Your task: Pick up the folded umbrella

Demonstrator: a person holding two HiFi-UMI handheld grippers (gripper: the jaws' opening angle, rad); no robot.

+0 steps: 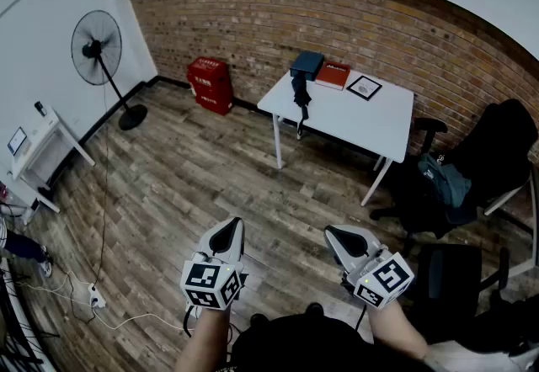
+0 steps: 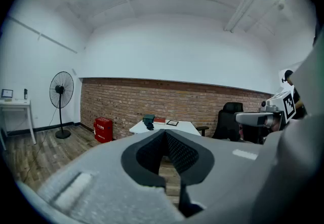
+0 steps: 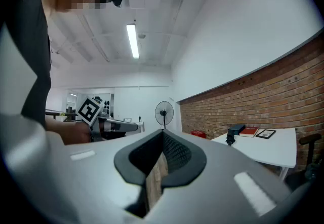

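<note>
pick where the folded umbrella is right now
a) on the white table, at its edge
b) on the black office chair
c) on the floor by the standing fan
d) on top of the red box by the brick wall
a: in the head view the black folded umbrella lies at the edge of the white table, just in front of a dark blue box, with its strap hanging over the side.

Small office. Brick wall [image 1: 253,25], white desk [image 1: 370,122], black swivel chairs [image 1: 497,151], pedestal fan [image 1: 97,48], plank floor [image 1: 194,185], strip light [image 3: 132,40] on ceiling.
</note>
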